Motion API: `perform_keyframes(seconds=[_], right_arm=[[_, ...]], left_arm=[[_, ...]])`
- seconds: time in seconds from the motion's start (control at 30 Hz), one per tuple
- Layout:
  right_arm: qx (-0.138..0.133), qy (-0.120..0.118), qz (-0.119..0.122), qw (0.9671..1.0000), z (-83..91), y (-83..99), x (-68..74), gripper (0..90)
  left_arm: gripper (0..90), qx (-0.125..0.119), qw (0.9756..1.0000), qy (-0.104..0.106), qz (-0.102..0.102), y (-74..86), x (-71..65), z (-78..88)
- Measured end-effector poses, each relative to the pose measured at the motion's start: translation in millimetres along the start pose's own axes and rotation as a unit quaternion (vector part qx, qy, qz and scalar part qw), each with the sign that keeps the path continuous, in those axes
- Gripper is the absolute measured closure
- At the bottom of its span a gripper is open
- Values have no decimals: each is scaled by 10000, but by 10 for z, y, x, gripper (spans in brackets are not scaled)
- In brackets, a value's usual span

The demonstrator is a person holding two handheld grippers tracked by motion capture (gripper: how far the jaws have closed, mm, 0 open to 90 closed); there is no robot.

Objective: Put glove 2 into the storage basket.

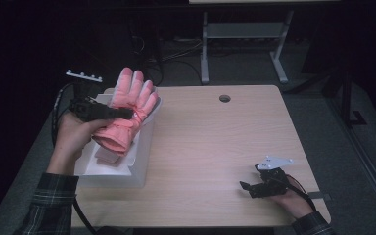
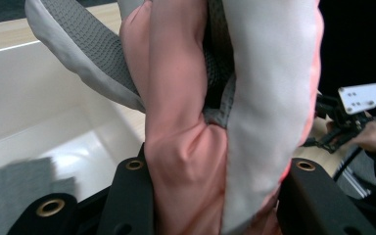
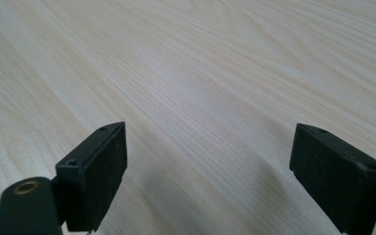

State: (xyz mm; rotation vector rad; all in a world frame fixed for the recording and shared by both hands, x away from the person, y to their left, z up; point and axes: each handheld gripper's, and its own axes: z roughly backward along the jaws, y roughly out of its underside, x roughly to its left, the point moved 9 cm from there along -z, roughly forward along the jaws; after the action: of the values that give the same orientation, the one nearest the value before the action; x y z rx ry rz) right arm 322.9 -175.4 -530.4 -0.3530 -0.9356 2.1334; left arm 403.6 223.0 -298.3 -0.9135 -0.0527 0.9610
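the left gripper (image 1: 127,113) clamps a pink glove (image 1: 127,110) above the white box (image 1: 139,161) at the desk's (image 1: 215,147) left edge; something grey lies inside. the right gripper (image 1: 248,188) rests released near the front right corner.

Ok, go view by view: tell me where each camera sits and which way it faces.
High view: fixed above the person's side, looking forward and down on the table; both forearms enter from the bottom, the left gripper clamped on the pink glove above the white box.
Left gripper view: rides the left gripper, looking along its jaws at the pinched glove.
Right gripper view: rides the right gripper, low over bare tabletop, jaws apart.
Shared: the high and left gripper views both show the glove, the box and the right gripper.
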Motion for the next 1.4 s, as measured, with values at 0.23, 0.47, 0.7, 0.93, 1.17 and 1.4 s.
perform_keyframes(seconds=[0.23,0.47,0.7,0.93,1.17,1.4], right_arm=[[61,-9,10,10000,-13,14,12,138],[42,11,28,10000,-15,11,-6,138],[66,1,32,10000,-17,20,0,138],[68,-3,12,10000,-13,20,-3,138],[64,-1,37,10000,-15,20,-5,138],[131,-64,42,9999,-13,27,4,138]], left_arm=[[616,-82,9990,-310,310,116,310,100],[616,-9,9962,-574,659,278,598,10],[616,230,9937,-650,881,462,769,-243],[615,475,9899,-869,1016,612,937,-440],[613,641,9875,-880,1142,761,1037,-621],[608,850,9843,-879,1273,911,1123,-812]])
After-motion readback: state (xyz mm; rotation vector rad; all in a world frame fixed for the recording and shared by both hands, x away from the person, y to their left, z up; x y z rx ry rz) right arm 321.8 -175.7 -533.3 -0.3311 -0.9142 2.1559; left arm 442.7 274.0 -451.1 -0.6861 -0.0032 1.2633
